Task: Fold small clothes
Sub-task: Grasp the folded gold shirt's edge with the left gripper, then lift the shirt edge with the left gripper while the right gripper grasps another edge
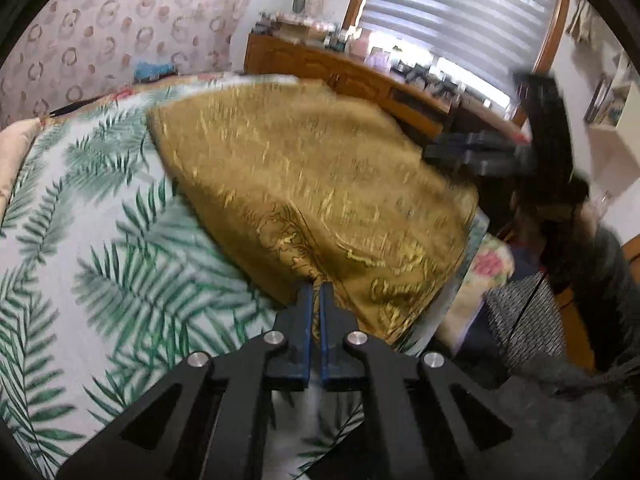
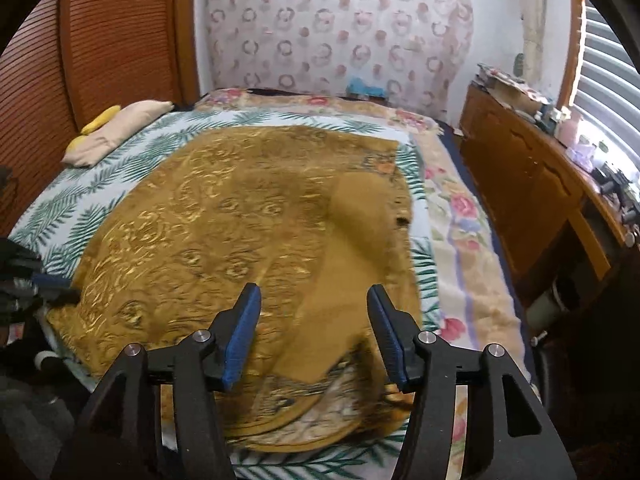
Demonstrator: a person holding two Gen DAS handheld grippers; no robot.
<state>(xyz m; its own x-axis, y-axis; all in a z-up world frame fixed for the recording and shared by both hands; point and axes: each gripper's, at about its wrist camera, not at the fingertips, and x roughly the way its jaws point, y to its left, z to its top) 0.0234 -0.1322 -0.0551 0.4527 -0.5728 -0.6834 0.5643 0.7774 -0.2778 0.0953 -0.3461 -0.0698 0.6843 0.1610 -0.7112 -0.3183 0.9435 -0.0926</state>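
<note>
A mustard-gold garment with shiny gold embroidery lies spread on the bed; a plain sleeve lies across its right side. My left gripper is shut on the garment's near edge, and it also shows at the left edge of the right wrist view. My right gripper is open and empty, just above the garment's near part. It also appears blurred at the right of the left wrist view.
The bed has a white sheet with green palm leaves over a floral blanket. A beige pillow lies at the far left. A wooden dresser with clutter stands to the right, under a window with blinds.
</note>
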